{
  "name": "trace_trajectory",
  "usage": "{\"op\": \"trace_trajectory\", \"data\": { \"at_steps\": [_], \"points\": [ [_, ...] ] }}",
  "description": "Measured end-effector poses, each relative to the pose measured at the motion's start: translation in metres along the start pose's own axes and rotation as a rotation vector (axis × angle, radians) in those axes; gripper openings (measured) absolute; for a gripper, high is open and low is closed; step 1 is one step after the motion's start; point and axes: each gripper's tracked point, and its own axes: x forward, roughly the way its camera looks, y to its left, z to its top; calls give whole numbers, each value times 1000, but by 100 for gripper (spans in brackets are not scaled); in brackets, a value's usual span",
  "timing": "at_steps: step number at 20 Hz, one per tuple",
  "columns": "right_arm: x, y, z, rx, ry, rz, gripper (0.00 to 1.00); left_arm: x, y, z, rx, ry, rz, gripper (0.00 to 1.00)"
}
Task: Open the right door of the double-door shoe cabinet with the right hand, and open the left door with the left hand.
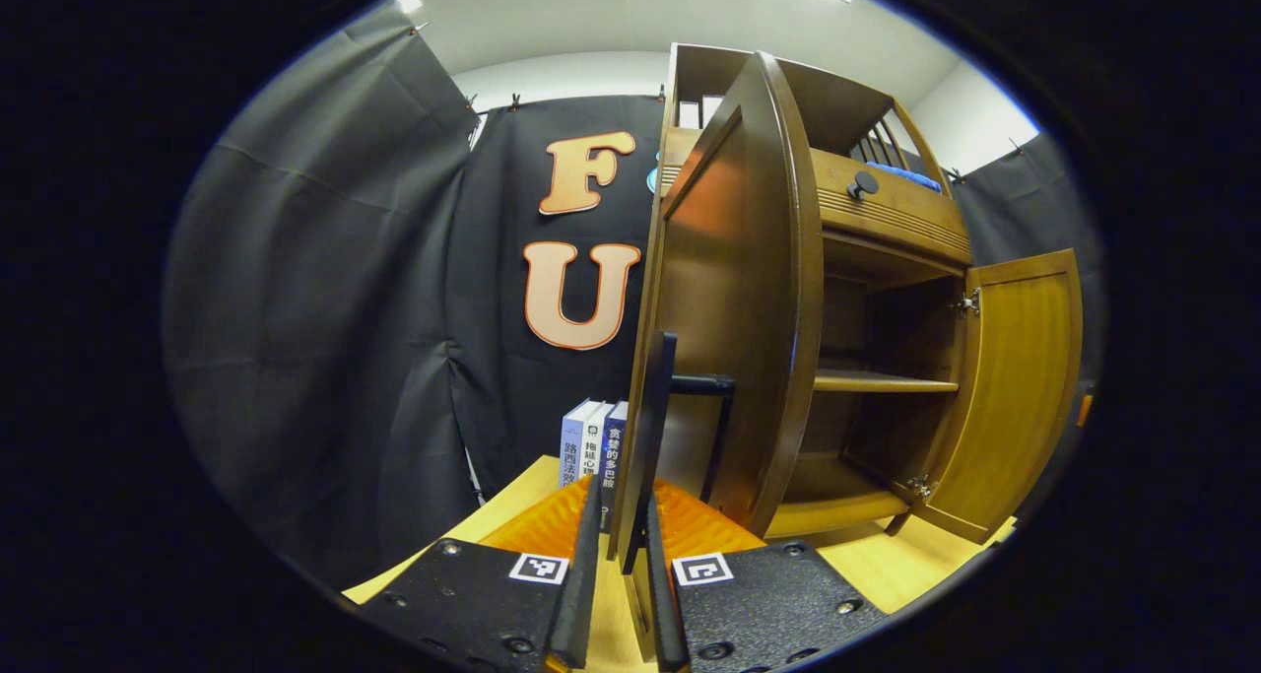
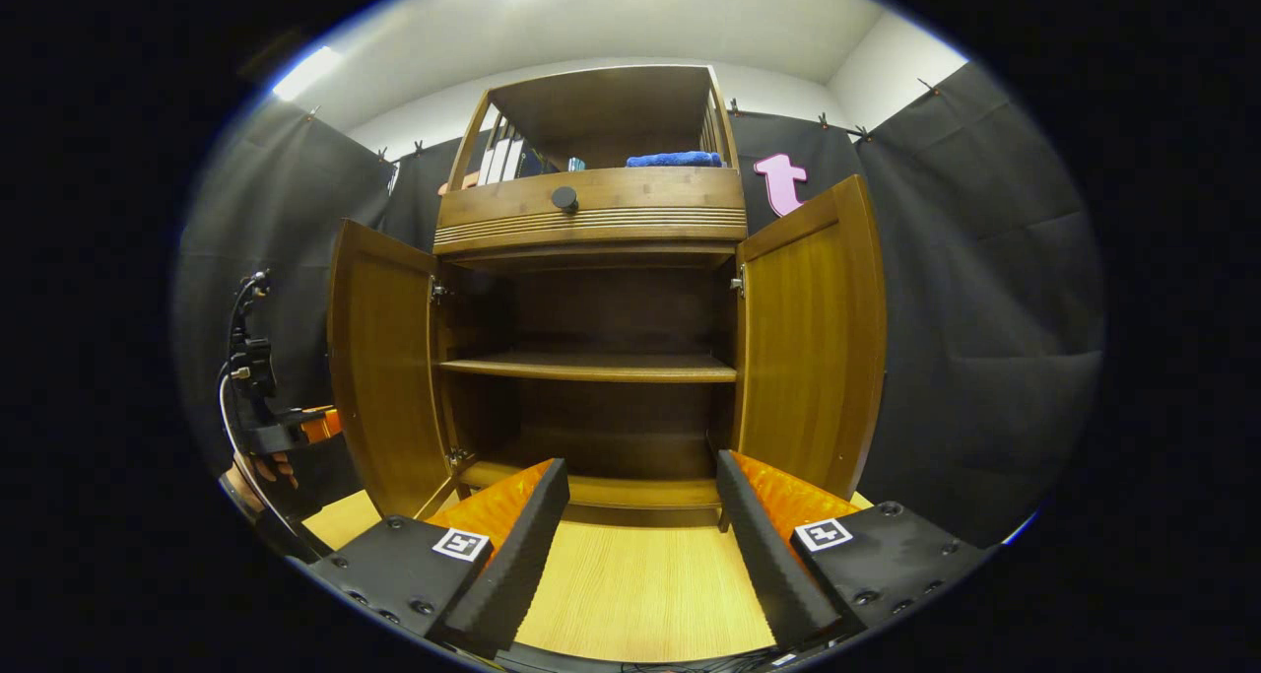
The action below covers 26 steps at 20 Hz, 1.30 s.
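Closest to us in the left gripper view, our left gripper (image 1: 623,555) stood at the bottom centre, its two foam fingers nearly together and pinching the bottom edge of the left door (image 1: 734,299). That door filled the middle of the frame, swung out toward the lens and seen almost edge-on, its long axis upright and its black bar handle (image 1: 701,385) just above the fingers.

In the right gripper view, our right gripper (image 2: 640,545) sat at the bottom centre with its fingers spread wide and nothing between them, hanging over the pale wooden floor (image 2: 640,584). The shoe cabinet (image 2: 591,220) stood dead ahead. Its right door (image 2: 810,338), at centre right, was swung wide, its inner face toward us and its free edge pointing outward.

We judged both doors essentially open. To finish well, we would ease the left door along its hinge arc, then part the fingers and back straight off so the panel did not rebound.
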Motion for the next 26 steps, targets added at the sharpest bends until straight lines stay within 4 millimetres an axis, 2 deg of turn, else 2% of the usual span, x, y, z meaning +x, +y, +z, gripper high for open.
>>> {"op": "trace_trajectory", "data": {
  "at_steps": [1,3,4,5,6,7,9,10,11,12,14,15,17,21,22,24,25,26],
  "points": [
    [1,0,0,3,1,1,97,0,0,-1,-2,-4,-15,25],
    [2,0,-3,13,5,1,97,-1,5,-1,-7,-5,-47,25],
    [2,0,-3,19,8,1,97,1,17,1,-7,-6,-59,25],
    [3,0,-4,26,11,1,89,3,22,2,-3,-3,-70,26],
    [4,0,-4,32,13,0,97,3,24,1,0,0,-81,18],
    [4,0,-5,38,16,0,89,3,25,1,4,4,-88,27],
    [5,-1,-4,41,17,-6,89,2,26,1,21,13,-97,28],
    [5,-2,-4,41,16,-10,97,-1,26,3,36,12,-104,29],
    [6,-2,-4,41,16,-13,97,-3,25,3,51,12,-110,29],
    [6,-3,-4,43,15,-15,89,-6,25,4,59,13,-114,30],
    [9,-5,-3,45,14,-19,89,-12,25,5,69,13,-119,31],
    [13,-7,-2,46,15,-18,97,-15,25,5,73,13,-119,32],
    [16,-7,-2,50,16,-15,97,-22,25,10,76,9,-116,29],
    [23,-9,4,54,12,-18,97,-40,23,31,100,-25,-108,28],
    [24,-10,5,58,10,-18,100,-45,21,38,110,-40,-107,28],
    [26,-9,4,70,10,-17,97,-54,17,57,131,-72,-105,30],
    [27,-9,4,73,10,-16,89,-57,13,66,138,-93,-110,30],
    [28,-9,5,73,8,-16,89,-61,8,77,144,-115,-115,28]
  ]
}}
